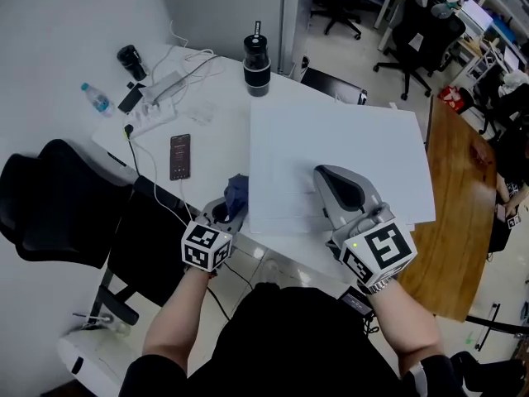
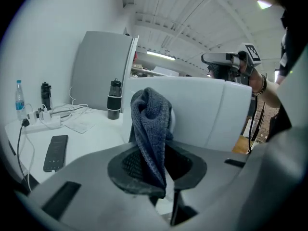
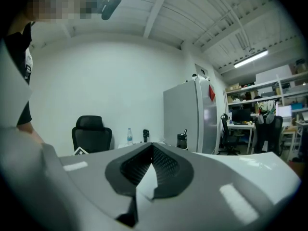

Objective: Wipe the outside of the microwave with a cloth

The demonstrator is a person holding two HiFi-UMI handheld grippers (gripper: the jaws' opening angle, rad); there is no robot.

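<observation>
**Cloth brought to the microwave's left side, top steadied from the right**

In the head view, the left gripper [image 1: 232, 208] is seen low at the left edge of the white box-shaped microwave [image 1: 355, 139] on the white surface [image 1: 207, 98]. A blue-grey knitted cloth [image 1: 237, 190] is held just beside that side wall, apparently for wiping it. The right gripper [image 1: 324, 174] is laid on the flat top, probably to steady the box. The left gripper view adds what is hidden from above: the cloth is pinched between the fingers [image 2: 188, 165] and stands upright before the wall, though contact cannot be told. In the right gripper view, the fingers [image 3: 169, 166] are shown pressed together with nothing between them.
</observation>
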